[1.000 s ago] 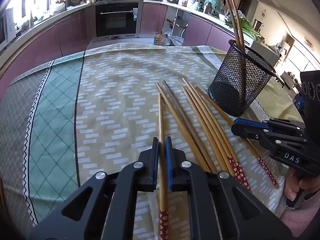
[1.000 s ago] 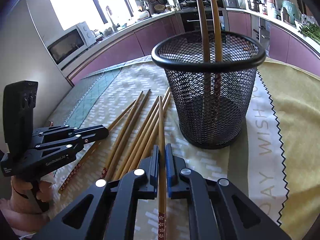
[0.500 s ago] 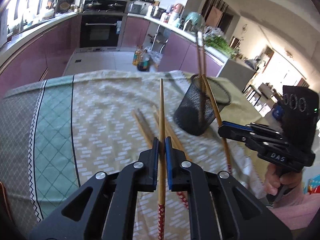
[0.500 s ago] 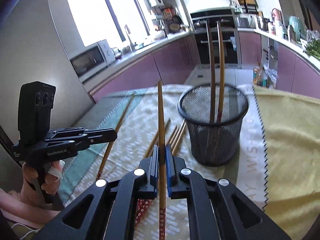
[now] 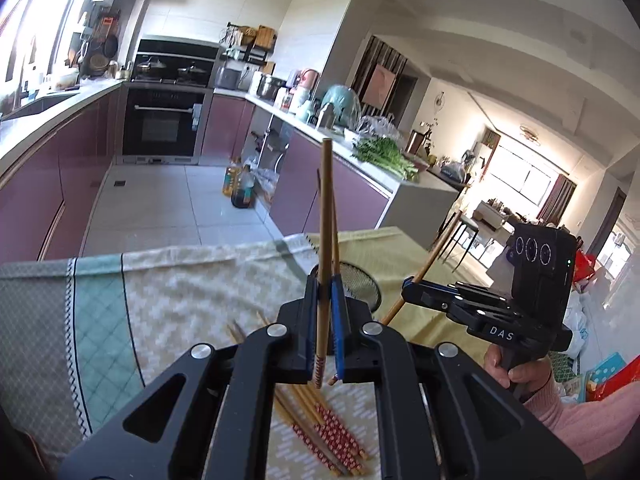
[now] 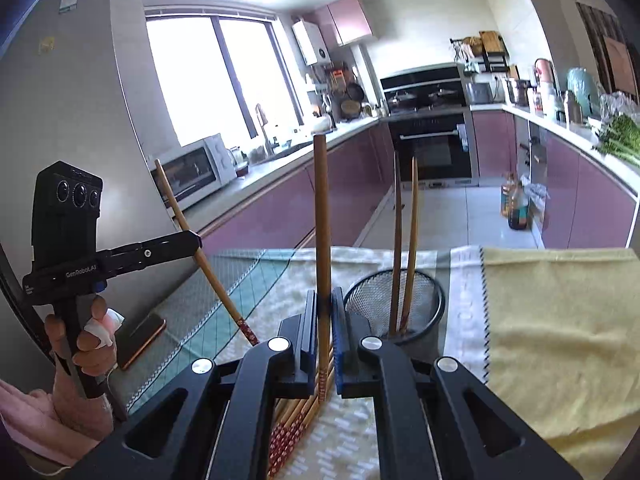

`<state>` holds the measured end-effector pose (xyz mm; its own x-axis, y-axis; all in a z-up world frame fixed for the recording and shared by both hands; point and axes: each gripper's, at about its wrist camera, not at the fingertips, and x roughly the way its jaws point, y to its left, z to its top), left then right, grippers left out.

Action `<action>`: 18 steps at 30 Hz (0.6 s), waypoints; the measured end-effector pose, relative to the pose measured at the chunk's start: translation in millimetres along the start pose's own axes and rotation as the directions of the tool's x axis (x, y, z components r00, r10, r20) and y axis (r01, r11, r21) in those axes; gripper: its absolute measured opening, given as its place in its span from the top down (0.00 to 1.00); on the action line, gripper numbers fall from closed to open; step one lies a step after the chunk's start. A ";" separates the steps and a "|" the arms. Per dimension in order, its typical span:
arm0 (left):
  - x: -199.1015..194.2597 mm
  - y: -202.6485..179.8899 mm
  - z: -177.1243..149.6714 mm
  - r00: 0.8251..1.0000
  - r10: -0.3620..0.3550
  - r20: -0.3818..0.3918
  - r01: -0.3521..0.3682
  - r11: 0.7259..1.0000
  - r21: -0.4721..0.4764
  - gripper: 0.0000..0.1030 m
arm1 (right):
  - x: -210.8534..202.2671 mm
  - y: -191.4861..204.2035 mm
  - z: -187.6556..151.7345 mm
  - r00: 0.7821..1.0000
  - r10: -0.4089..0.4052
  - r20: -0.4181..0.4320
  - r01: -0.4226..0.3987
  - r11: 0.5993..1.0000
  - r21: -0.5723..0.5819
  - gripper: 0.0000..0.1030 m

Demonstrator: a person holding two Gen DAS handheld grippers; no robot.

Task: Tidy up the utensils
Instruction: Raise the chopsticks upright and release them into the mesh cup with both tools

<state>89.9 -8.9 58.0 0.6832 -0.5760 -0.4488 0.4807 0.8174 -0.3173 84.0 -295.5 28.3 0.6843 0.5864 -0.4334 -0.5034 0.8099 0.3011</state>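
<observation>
My left gripper [image 5: 323, 285] is shut on a bamboo chopstick [image 5: 325, 200] with a red patterned end, held up in the air above the table. My right gripper [image 6: 323, 297] is shut on a second chopstick [image 6: 321, 208], also lifted. Each gripper shows in the other's view: the right gripper [image 5: 407, 285] with its slanted chopstick [image 5: 434, 260], the left gripper [image 6: 195, 241] with its chopstick [image 6: 182, 220]. A black mesh holder [image 6: 430, 320] just ahead holds two chopsticks [image 6: 404, 240]. Several loose chopsticks [image 5: 320, 420] lie on the tablecloth below.
A patterned green and beige tablecloth [image 5: 100, 320] covers the table, with a yellow cloth [image 6: 560, 320] on its right part. A phone [image 6: 140, 338] lies near the left hand [image 6: 92, 340]. Purple kitchen cabinets and an oven stand beyond the table edge.
Both grippers have risen from the tabletop and tipped upward, each lifting its chopstick off the pile. The holder and loose chopsticks now sit lower in both views.
</observation>
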 end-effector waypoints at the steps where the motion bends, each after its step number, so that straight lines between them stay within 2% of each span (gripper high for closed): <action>1: 0.9 -2.0 5.6 1.000 -0.003 0.009 0.003 1.000 0.002 0.93 | -2.3 -0.5 5.2 1.000 0.000 0.012 0.001 1.000 -0.006 0.94; 9: 14.7 -16.9 44.5 0.999 -0.028 0.045 0.027 0.999 0.022 0.93 | -18.9 -2.8 42.1 0.997 -0.007 0.080 0.012 0.998 -0.057 0.94; 18: 29.4 -35.3 75.0 0.996 -0.041 0.074 0.036 0.998 0.058 0.93 | -28.0 -14.2 65.9 0.989 -0.035 0.141 0.046 0.996 -0.074 0.94</action>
<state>134.2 -54.6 118.6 0.7019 -0.6070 -0.3727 0.5365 0.7947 -0.2840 106.7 -322.6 92.1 0.7694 0.5533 -0.3193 -0.5087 0.8330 0.2175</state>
